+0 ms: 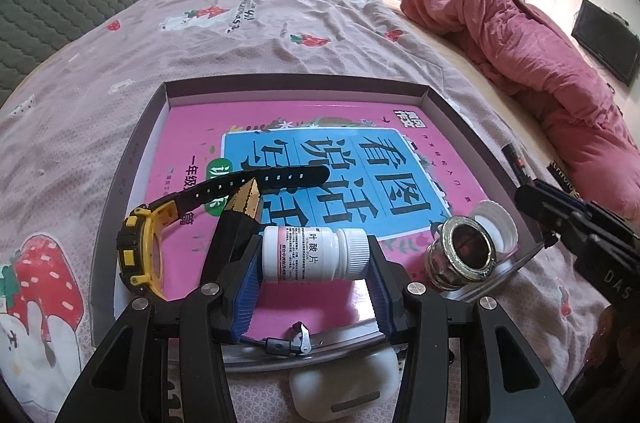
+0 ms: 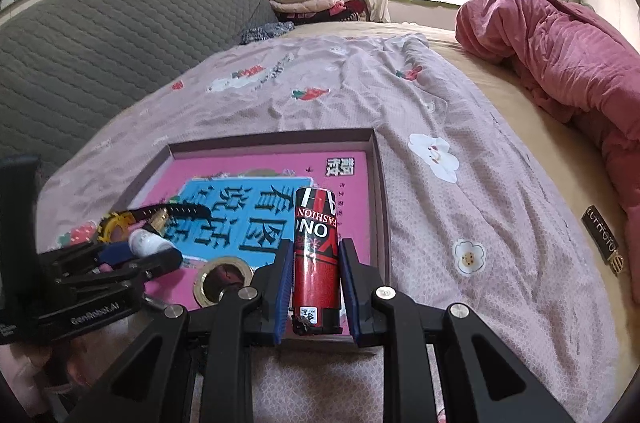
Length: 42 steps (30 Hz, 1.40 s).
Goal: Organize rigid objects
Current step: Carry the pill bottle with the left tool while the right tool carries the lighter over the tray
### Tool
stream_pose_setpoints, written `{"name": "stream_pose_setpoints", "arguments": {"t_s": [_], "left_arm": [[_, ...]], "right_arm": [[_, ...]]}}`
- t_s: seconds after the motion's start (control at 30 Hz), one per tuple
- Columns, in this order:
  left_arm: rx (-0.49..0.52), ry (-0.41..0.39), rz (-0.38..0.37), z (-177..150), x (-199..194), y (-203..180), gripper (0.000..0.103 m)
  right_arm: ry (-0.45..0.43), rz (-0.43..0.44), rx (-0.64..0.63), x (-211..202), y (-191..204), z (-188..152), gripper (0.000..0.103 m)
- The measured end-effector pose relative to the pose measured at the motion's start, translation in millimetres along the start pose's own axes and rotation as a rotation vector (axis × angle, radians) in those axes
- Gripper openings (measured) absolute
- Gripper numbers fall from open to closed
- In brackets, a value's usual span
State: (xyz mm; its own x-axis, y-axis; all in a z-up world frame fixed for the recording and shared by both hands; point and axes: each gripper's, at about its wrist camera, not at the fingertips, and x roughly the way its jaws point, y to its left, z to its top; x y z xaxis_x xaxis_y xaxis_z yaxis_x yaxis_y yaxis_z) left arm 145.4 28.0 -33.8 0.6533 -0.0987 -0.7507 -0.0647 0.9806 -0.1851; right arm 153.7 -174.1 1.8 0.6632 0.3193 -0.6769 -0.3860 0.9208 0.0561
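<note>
- Blue ribbed pads of the left gripper [image 1: 314, 265] press on both ends of a white pill bottle [image 1: 314, 254], which lies on its side across the half-open jaws, cap toward the right pad.
- Red and black, a slim lighter [image 2: 316, 259] stands lengthwise between the pads of the right gripper [image 2: 315, 273]; the jaws are drawn close and clamp its sides.
- Both held things hang over the near part of a shallow cardboard tray [image 1: 440, 99] that holds a pink and blue book [image 1: 320, 159].
- On the book, just left of the bottle, lies a yellow and black watch [image 1: 140, 251], its black strap reaching across the cover beside a black and gold pointed piece [image 1: 246, 199].
- To the right sits a metal ring fitting [image 1: 468, 251] against a white cap [image 1: 498, 223].
- A white earbud case [image 1: 344, 391] rests on the strawberry-print bedspread [image 1: 200, 55] below the tray's near edge.
</note>
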Motion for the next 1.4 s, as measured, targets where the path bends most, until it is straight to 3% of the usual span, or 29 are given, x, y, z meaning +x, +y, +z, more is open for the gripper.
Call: {"name": "stream_pose_setpoints", "arguments": {"t_s": [0.5,1.03,1.4], "left_arm": [[0.005,0.004,0.003,-1.5,-1.0,-0.7,0.049],[0.008,0.007,0.006,-2.6,-2.9,-1.6,0.049],[0.006,0.006,0.006,-3.0,-3.9,-1.5,0.049]], "right_arm": [[0.061,-0.043,-0.047,13.4,7.0,-6.4,0.023],[0.054,-0.083,-0.06,17.4,4.3,-8.1,0.023],[0.066,-0.071,0.009,18.9,-8.9,-9.2,0.023]]}}
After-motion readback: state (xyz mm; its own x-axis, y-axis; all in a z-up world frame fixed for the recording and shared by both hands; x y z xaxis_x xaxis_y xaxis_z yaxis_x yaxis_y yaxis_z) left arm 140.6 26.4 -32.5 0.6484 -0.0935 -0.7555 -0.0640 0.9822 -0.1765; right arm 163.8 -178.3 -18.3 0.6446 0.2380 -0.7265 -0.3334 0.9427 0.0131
